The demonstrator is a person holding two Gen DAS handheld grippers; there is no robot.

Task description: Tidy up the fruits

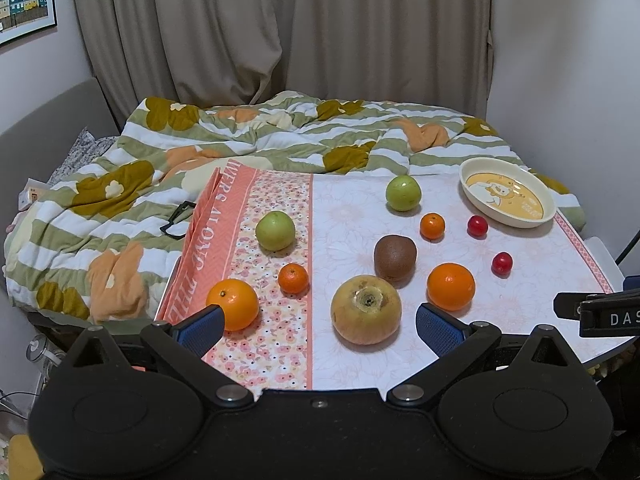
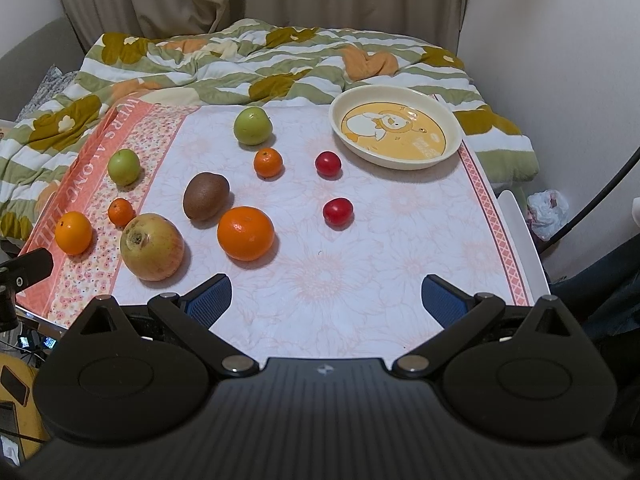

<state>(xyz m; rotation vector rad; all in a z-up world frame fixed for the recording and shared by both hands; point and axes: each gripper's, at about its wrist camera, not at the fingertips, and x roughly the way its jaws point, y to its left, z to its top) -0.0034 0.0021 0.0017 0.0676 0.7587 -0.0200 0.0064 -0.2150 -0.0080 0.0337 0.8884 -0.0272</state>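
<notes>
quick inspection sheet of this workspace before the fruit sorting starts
surface: floral tablecloth over a table, against a bed.
job's things: plate holds nothing, far right; two green apples, kiwi, two large oranges, two small mandarins, two red fruits, big yellowish fruit, all loose on the cloth.
clutter: black glasses on the quilt.
grippers: left tongs open; right tongs open; neither holds anything.
cables: black cable at right edge.
surroundings: curtains, framed picture.
</notes>
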